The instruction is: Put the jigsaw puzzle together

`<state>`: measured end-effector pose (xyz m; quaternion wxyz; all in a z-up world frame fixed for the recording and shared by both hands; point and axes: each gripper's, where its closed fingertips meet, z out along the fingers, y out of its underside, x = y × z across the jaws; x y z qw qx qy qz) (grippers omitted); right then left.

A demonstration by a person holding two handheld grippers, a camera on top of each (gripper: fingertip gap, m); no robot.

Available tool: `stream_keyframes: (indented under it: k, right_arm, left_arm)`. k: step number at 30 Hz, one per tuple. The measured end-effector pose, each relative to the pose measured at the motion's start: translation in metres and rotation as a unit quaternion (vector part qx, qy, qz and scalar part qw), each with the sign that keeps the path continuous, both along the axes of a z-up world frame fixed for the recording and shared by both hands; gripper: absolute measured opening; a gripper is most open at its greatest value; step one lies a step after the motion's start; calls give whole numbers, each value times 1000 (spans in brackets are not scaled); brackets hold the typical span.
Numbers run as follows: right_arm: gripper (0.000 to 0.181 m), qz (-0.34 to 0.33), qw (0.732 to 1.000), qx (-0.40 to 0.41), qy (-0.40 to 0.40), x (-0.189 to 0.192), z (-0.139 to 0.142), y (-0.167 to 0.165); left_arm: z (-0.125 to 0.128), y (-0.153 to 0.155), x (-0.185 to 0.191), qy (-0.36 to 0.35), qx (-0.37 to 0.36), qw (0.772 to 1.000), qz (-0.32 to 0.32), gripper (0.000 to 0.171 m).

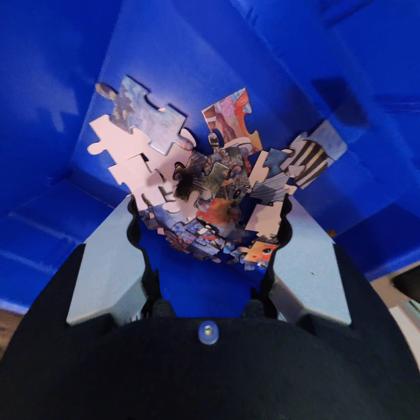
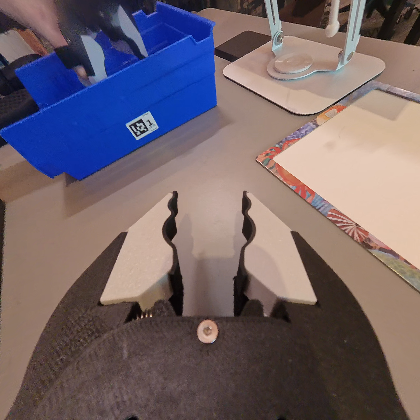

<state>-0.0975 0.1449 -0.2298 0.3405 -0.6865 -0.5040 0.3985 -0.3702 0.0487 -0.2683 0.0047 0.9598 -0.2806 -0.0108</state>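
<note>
Puzzle pieces (image 1: pixel 204 181) lie heaped on the floor of the blue bin (image 2: pixel 109 127), some face up, some w/ blank backs showing. Left tongs (image 1: pixel 208 202) reach down inside the bin, spread wide right over the heap, gripping nothing. Right tongs (image 2: pixel 209 195) hover over the bench (image 2: pixel 216 163) in front of the bin, also spread, empty. Puzzle frame (image 2: pixel 302 184) lies right of the bin, beside a white stand (image 2: pixel 302 75).

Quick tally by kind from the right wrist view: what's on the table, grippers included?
Blue bin: 1
Puzzle frame tray: 1
Silver stand: 1
Black pad behind the stand: 1
Grippers: 2, the left gripper inside the bin, the right gripper over bare table
Total: 6
</note>
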Motion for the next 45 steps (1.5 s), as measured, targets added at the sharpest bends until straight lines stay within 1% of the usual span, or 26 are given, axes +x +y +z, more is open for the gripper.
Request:
stream_keyframes:
  k: [3,5,7,10,11,13,15,18,21,23,25,28,30,31,32,33,37,40,43,45]
  right_arm:
    - [62,14,1000,-26,9,-7,8,-15]
    - [68,30,998,-53,14,-17,15,-33]
    - [71,46,996,-78,18,-32,22,-54]
    - [73,70,991,-116,20,-63,31,-88]
    - [75,76,988,-129,22,-74,34,-97]
    - [73,82,986,-143,26,-98,38,-107]
    - [76,75,988,-136,20,-119,38,-108]
    - [78,64,984,-166,12,-145,31,-106]
    - [78,51,982,-181,4,-159,24,-104]
    - [75,46,983,-177,3,-165,24,-104]
    - [63,47,983,-175,1,-170,25,-106]
    - [67,42,983,-177,-9,-173,23,-107]
    - [69,35,983,-180,-13,-172,22,-105]
    - [73,29,983,-183,-12,-171,21,-103]
    - [76,25,982,-188,-8,-170,22,-100]
    - [75,22,981,-193,-2,-168,23,-98]
    - [66,-1,979,-201,25,-158,32,-85]
    - [59,-12,976,-210,53,-149,40,-76]
    - [54,-24,976,-206,73,-140,50,-66]
    - [50,-33,973,-208,89,-134,57,-58]
  left_arm:
    - [37,1,-1,-27,71,997,15,120]
    - [62,-4,-17,-27,120,992,39,114]
    - [78,-11,-42,-28,154,984,84,108]
    - [80,-28,-73,-59,158,972,160,108]
    - [77,-34,-76,-79,155,969,177,108]
    - [73,-43,-83,-103,155,961,207,97]
    - [67,-46,-80,-138,149,953,223,93]
    - [48,-51,-72,-163,120,952,231,75]
    - [34,-51,-58,-199,101,948,228,42]
    - [27,-50,-59,-188,105,949,232,36]
    - [27,-47,-59,-186,115,947,237,29]
    - [25,-41,-69,-133,146,951,239,13]
    - [31,-35,-71,-116,174,947,243,5]
    - [37,-30,-70,-115,193,944,243,3]
    - [43,-25,-68,-116,213,940,241,3]
    - [50,-22,-65,-113,227,938,237,3]
    - [77,-14,-52,-86,273,932,224,3]
    - [100,-9,-41,-83,313,919,225,4]
    - [121,-3,-28,-64,355,907,218,4]
    - [134,0,-18,-63,383,896,218,4]
